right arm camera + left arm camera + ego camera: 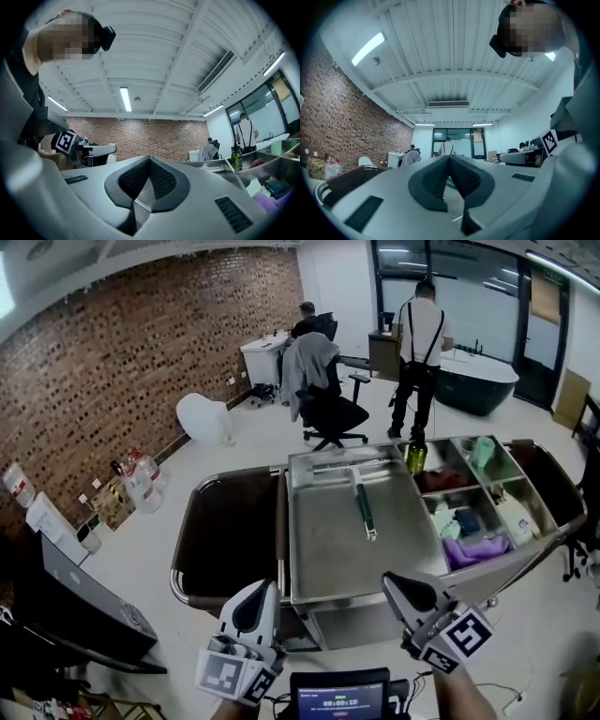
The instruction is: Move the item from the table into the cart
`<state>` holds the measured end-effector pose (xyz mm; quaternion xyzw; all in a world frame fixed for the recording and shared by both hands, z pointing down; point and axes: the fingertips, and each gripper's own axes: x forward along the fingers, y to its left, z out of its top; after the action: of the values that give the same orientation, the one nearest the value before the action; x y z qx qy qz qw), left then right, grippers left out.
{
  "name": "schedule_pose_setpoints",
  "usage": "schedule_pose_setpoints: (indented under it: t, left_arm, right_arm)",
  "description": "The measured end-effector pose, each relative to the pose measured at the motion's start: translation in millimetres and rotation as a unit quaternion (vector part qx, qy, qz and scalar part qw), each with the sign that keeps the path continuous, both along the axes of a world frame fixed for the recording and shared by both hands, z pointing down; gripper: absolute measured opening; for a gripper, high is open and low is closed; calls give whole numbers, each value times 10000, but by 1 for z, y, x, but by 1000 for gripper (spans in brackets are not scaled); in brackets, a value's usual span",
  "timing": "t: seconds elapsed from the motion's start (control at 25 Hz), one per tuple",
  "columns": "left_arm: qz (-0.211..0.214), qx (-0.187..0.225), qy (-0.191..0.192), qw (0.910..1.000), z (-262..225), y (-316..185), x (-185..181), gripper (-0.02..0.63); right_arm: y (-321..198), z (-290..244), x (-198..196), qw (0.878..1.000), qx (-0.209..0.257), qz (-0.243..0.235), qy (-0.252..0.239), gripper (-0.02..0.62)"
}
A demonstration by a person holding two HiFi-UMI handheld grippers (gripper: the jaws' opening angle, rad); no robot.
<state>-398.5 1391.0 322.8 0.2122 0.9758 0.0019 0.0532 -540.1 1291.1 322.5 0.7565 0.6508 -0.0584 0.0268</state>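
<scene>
The cart (319, 568) fills mid-frame. A tool (364, 507) lies on its flat top, at centre. Right of the top are compartments (469, 486): a bottle (415, 457) stands in the upper-left one, and a cloth (473, 549) lies in the lowest. A chair (333, 413) stands behind the cart, upper centre. A laptop (89, 592) sits at lower left.

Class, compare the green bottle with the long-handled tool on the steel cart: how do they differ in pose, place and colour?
Pose: the green bottle stands upright; the long-handled tool lies flat.
Place: the bottle sits in a divided compartment; the tool lies on the open steel tray.
Colour: the bottle is yellow-green; the tool's handle is dark green.
Both rest on the same cart.
</scene>
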Motion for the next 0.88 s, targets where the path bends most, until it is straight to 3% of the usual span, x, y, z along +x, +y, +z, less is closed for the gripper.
schedule_pose_setpoints:
  t: [0.32, 0.68, 0.88]
  left_arm:
    - [-219, 2, 240, 9995, 29, 2, 62, 0]
    - [12, -96, 201, 9998, 23, -9, 58, 0]
    - [90, -62, 204, 9997, 24, -15, 70, 0]
  right_arm:
    - [-10, 20, 21, 9996, 2, 296, 36, 0]
    - [-17, 12, 20, 9988, -32, 488, -18, 0]
    - [-25, 12, 39, 9986, -26, 530, 5, 0]
